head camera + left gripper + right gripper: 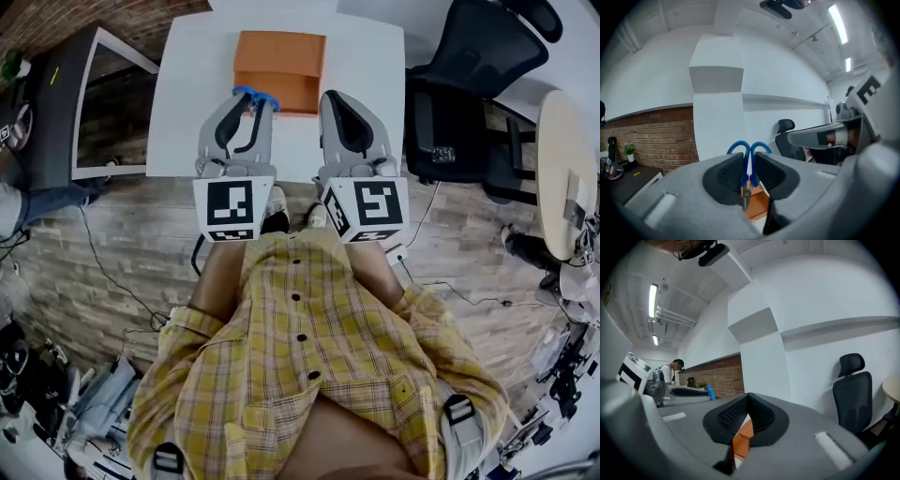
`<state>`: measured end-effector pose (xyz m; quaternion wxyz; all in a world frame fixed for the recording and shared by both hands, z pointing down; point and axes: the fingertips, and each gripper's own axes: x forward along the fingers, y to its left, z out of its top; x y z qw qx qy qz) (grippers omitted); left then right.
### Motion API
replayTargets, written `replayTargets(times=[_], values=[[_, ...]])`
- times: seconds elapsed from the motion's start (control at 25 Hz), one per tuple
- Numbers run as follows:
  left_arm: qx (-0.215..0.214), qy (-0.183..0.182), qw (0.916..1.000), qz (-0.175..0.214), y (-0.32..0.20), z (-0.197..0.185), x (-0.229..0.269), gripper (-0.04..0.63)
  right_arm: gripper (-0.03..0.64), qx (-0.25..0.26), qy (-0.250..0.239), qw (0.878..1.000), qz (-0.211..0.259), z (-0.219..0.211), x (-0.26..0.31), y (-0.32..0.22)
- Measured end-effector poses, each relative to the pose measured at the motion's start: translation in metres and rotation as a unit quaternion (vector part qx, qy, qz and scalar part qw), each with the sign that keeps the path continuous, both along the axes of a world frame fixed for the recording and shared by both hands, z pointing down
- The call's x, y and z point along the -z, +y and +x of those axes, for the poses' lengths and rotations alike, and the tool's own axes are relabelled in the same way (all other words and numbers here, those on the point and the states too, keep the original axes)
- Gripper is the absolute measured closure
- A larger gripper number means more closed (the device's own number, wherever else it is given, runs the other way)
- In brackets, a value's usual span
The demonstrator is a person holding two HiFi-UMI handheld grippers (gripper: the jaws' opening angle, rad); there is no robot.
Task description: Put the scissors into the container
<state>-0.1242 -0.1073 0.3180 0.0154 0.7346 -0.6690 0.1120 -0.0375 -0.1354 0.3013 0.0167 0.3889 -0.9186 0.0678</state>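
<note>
My left gripper [253, 97] is shut on blue-handled scissors [256, 96], held just over the near left edge of the orange container [279, 70]. In the left gripper view the blue loops of the scissors [749, 152] stick up between the black pads [725, 177], and the blades hang down toward the orange container [757, 204]. My right gripper [330, 99] is shut on nothing, beside the container's near right corner. A strip of the orange container [741, 439] shows between the jaws in the right gripper view.
The white table [187, 103] carries the container near its middle. A black office chair [469, 94] stands to the right, a round pale table [567, 178] further right, and a dark framed panel [103, 103] to the left. Wooden floor lies below.
</note>
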Motion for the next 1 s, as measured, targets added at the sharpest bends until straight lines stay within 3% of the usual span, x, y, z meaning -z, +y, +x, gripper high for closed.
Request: replayTargets(times=[0.36, 0.64, 1.0], values=[[-0.042, -0.043, 0.9966, -0.056, -0.035, -0.003, -0.04, 0.511, 0.611, -0.025, 0.007, 1.0, -0.012, -0.004, -0.013, -0.018], [-0.066, -0.054, 0.9932, -0.08, -0.048, -0.002, -0.057, 0.511, 0.611, -0.036, 0.01, 0.999, -0.025, -0.005, -0.023, -0.025], [-0.107, -0.114, 0.9808, -0.117, -0.069, -0.003, -0.089, 0.511, 0.611, -0.048, 0.014, 0.998, -0.032, -0.007, -0.03, -0.033]])
